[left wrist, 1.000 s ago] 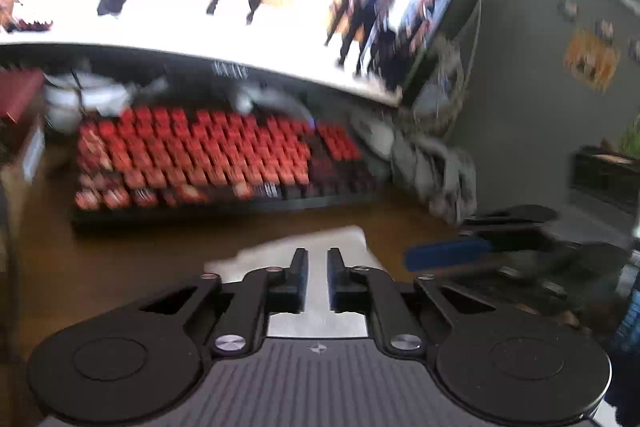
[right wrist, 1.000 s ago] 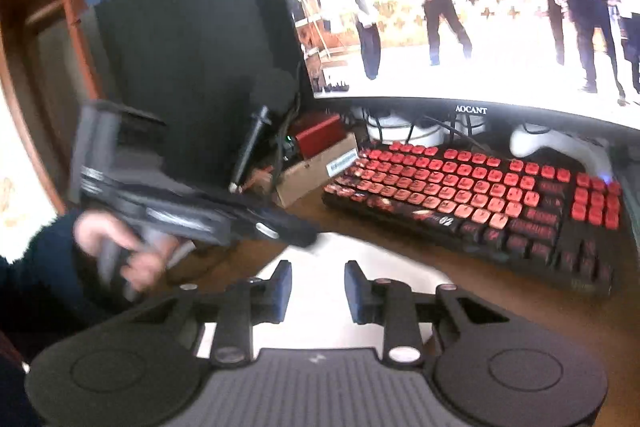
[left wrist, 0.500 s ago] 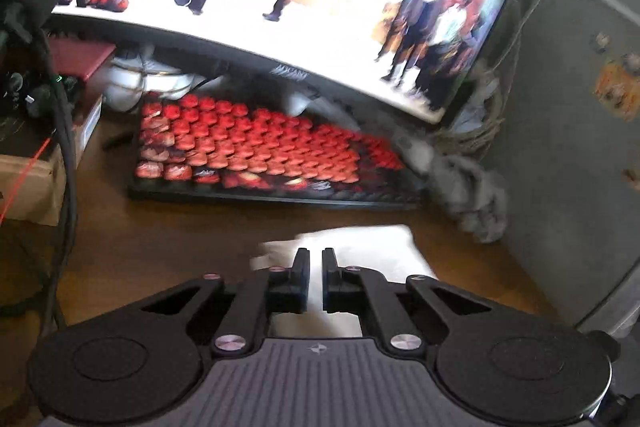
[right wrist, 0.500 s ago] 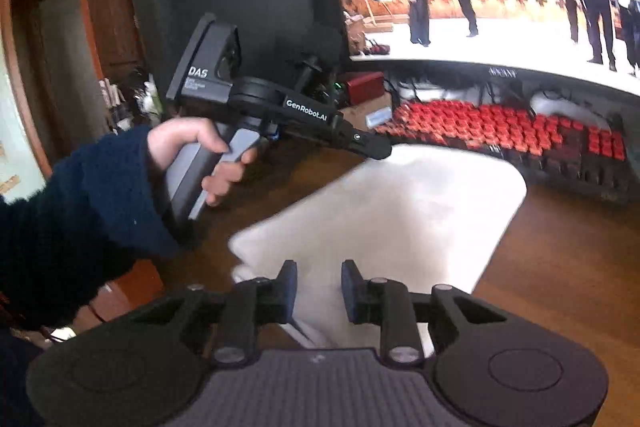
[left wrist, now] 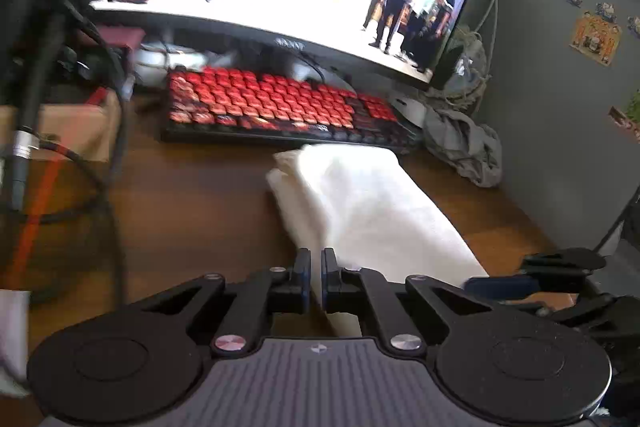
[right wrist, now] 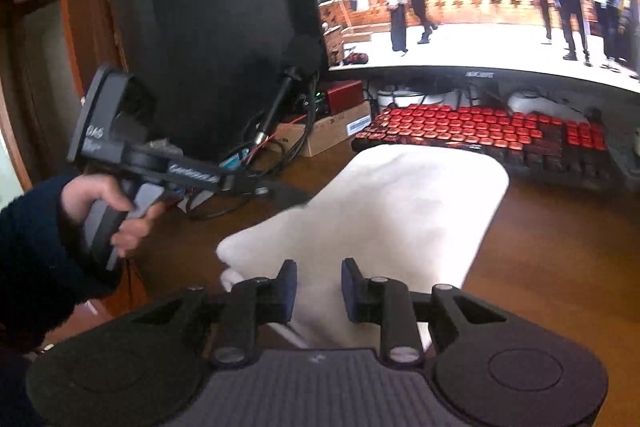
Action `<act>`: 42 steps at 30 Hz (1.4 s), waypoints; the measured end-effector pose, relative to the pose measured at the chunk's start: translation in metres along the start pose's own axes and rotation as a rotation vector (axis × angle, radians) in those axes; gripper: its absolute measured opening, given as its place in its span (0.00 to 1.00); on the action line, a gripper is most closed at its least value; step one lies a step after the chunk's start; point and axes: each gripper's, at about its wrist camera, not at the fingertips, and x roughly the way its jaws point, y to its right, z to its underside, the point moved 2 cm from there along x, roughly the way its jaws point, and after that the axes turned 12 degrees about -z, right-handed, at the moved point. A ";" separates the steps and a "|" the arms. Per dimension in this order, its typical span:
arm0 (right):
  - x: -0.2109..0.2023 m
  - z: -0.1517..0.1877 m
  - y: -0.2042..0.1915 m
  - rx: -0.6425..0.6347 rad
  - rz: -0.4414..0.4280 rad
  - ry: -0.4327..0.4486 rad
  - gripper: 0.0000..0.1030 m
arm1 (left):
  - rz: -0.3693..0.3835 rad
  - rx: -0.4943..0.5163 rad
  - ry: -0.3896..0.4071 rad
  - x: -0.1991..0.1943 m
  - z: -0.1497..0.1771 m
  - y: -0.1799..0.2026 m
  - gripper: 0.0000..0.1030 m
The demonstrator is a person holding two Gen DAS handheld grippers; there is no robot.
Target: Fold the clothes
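Left gripper (left wrist: 316, 277): I read the jaws nearly closed, pinching the white garment's edge.
Right gripper (right wrist: 316, 287): jaws parted, gripping nothing.
White garment (right wrist: 400, 215): on my wooden desk (left wrist: 192, 211), before the red keyboard (left wrist: 276, 103).

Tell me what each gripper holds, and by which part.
The left gripper pinches the white cloth by its near edge. The right gripper holds nothing; its jaws stand open over the cloth.

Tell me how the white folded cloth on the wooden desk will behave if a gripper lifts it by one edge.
The white folded cloth looks soft, with rounded, sagging edges, so it would probably droop and unfold. It seems thick and fuzzy, so likely light and not slippery. It cannot roll or break.
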 end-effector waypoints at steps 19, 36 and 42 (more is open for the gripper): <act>-0.041 0.045 -0.028 -0.090 0.219 0.082 0.35 | 0.005 0.130 0.060 0.000 0.022 0.051 0.12; -0.030 0.042 0.000 0.197 0.377 0.281 0.08 | 0.048 0.072 0.074 -0.014 0.053 0.066 0.12; -0.055 0.063 0.019 0.405 0.399 0.371 0.00 | -0.004 0.110 0.100 -0.014 0.058 0.078 0.12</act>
